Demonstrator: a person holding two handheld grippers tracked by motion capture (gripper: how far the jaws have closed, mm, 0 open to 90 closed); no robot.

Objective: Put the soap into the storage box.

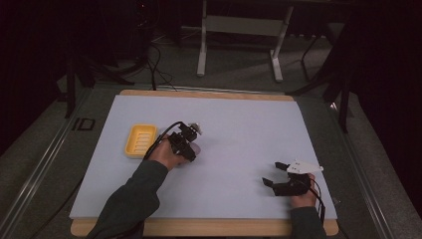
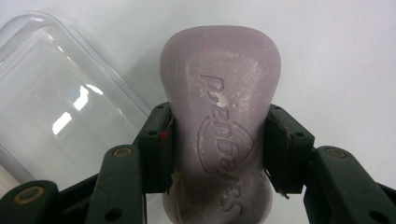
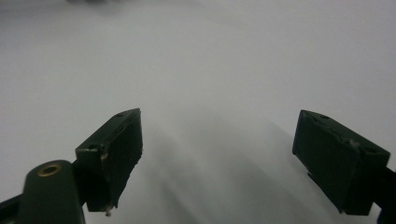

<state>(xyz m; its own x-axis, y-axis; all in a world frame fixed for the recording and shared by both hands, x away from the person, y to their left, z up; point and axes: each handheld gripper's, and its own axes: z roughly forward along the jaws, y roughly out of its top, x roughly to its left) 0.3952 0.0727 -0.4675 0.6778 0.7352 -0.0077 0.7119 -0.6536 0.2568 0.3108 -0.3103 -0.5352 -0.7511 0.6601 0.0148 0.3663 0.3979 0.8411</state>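
Note:
A lilac soap bar (image 2: 219,88) with embossed lettering is clamped across its narrow waist by my left gripper (image 2: 219,140), which is shut on it. In the high view that gripper (image 1: 193,149) sits left of the table's middle, just right of a yellow soap dish (image 1: 141,140). A clear plastic lid (image 2: 56,102) lies on the sheet beside the soap. My right gripper (image 1: 272,173) rests near the front right of the table. Its jaws stand wide apart over bare white surface (image 3: 224,149), with nothing between them.
A white sheet (image 1: 239,124) covers a wooden board whose edge (image 1: 209,228) shows at the front. Beyond the table are a dark floor, cables and a metal frame's legs (image 1: 201,55).

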